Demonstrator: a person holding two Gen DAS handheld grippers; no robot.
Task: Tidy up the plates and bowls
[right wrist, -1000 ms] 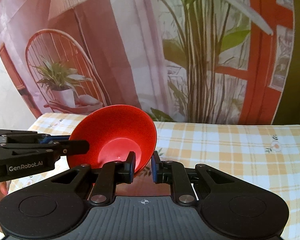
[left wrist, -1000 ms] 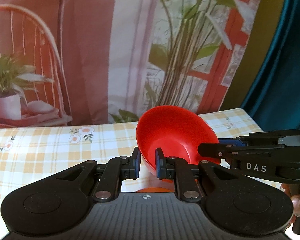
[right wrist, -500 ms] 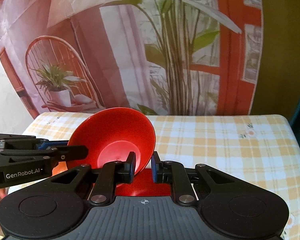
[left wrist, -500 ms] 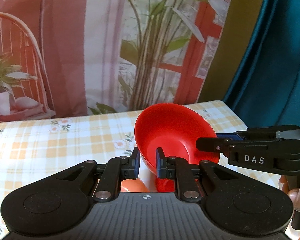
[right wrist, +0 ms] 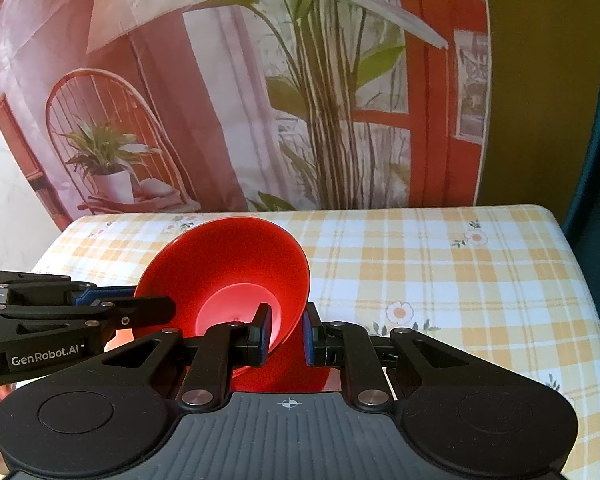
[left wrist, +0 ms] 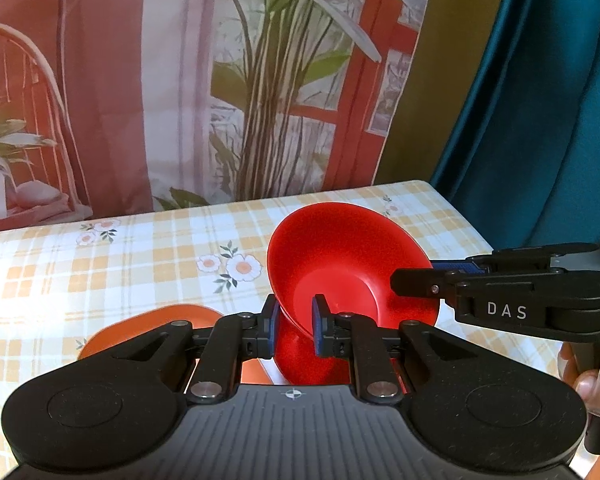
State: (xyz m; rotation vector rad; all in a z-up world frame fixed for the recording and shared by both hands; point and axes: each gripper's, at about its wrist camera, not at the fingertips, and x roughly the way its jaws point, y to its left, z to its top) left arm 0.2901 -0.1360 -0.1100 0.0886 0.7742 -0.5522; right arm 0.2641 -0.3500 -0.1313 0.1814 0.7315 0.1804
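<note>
Both grippers clamp one glossy red plastic bowl (left wrist: 340, 264) by opposite rim edges: my left gripper (left wrist: 294, 326), my right gripper (right wrist: 284, 332). Bowl tilted above the yellow-checked tablecloth (right wrist: 440, 264), beside an orange plate (left wrist: 148, 320). Level it, lower evenly, release together.

The round red plastic bowl (left wrist: 340, 264) looks smooth and glossy. The yellow checked floral cloth (left wrist: 140, 256) covering the worktop looks matt and woven. Matt black plastic forms the left gripper (left wrist: 294, 330), with ribbed housing.
</note>
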